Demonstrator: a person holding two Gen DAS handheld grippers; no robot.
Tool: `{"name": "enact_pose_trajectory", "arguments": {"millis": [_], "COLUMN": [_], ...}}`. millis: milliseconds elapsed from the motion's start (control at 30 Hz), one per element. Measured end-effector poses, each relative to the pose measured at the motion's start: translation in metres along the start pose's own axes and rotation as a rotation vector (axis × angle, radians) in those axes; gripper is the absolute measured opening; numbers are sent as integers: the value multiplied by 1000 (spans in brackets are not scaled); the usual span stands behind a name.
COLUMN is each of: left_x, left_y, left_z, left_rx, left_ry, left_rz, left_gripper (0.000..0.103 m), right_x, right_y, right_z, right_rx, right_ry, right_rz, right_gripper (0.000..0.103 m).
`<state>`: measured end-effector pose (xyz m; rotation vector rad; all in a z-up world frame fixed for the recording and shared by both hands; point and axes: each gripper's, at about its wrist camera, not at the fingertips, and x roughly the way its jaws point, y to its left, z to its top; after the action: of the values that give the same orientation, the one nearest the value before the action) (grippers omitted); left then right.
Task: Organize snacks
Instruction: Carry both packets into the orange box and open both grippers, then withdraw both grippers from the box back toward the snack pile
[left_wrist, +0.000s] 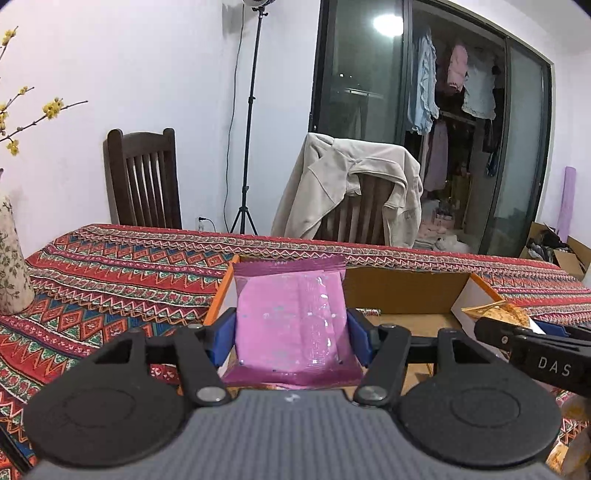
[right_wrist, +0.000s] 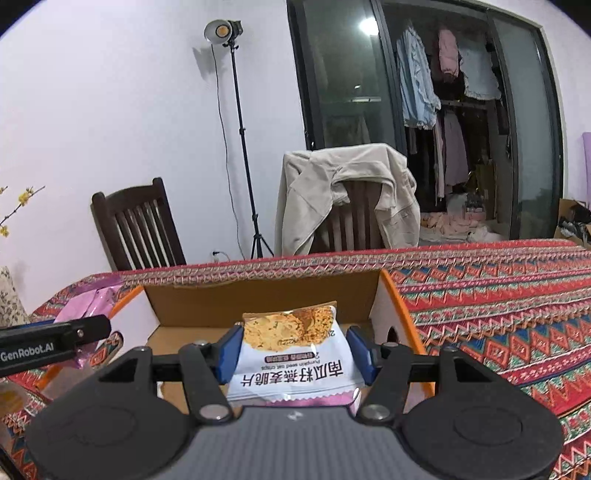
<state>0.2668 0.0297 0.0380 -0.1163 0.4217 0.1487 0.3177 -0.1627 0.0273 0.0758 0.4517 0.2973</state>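
Note:
My left gripper (left_wrist: 291, 334) is shut on a pink snack packet (left_wrist: 291, 325), its blue pads pressing both side edges. The packet hangs over the left end of an open cardboard box (left_wrist: 402, 291) with orange rims. My right gripper (right_wrist: 295, 349) is shut on a white packet of oat crisps (right_wrist: 291, 354), printed with golden crackers, held above the same cardboard box (right_wrist: 258, 299). In the left wrist view the right gripper's arm (left_wrist: 535, 347) and its crisps packet (left_wrist: 495, 314) show at the right edge. In the right wrist view the left gripper's arm (right_wrist: 51, 343) and pink packet (right_wrist: 92, 302) appear at the left.
The box sits on a table under a red patterned cloth (left_wrist: 122, 266). A floral vase (left_wrist: 11, 266) with yellow-flowered branches stands at the left. Behind the table are a dark wooden chair (left_wrist: 144, 181), a chair draped with a beige jacket (left_wrist: 354, 184) and a light stand (left_wrist: 247, 147).

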Motion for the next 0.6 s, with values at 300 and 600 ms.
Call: {"name": "enact_pose_trajectory", "arguments": {"millis": [300, 600], "left_x": [-3, -22], "left_y": [2, 2], "left_z": [-8, -6], "left_rx": [-16, -23], "left_ry": [-16, -94], "left_rz": [4, 0], "left_gripper": [92, 103], "right_x": [-1, -7], "right_y": [-9, -13], "right_z": [-5, -5], "right_rx": [21, 30], "right_ry": [20, 9], "right_rz": [-4, -13], "right_gripper": [92, 103]}}
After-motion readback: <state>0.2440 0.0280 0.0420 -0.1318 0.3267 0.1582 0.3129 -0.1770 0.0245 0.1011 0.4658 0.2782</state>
